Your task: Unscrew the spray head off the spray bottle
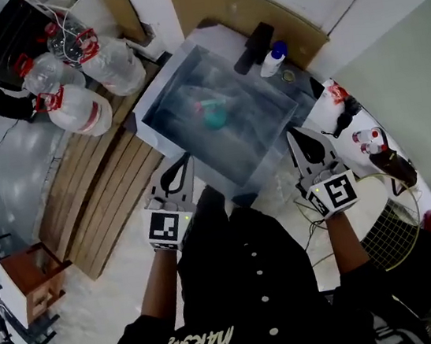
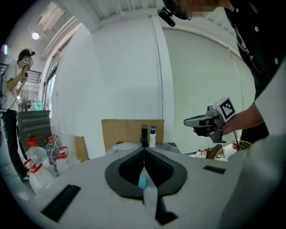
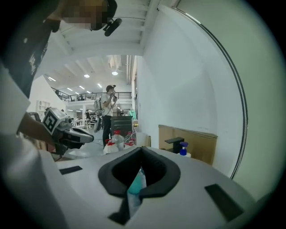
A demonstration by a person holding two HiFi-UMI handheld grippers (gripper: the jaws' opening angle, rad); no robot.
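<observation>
A: Why do both grippers hang at the near rim of the sink (image 1: pixel 150 105)?

B: Likely staging. The left gripper (image 1: pixel 176 163) and right gripper (image 1: pixel 299 133) are pinched together, empty, flanking the teal spray bottle (image 1: pixel 211 114), which lies untouched in the basin ahead.

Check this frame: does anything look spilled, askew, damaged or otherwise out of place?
Nothing clearly stands out; no spill or damage shows. The teal spray bottle is down in the sink, too blurred to tell whether it is upright or tipped. The left gripper and right gripper are shut, empty and short of it.
</observation>
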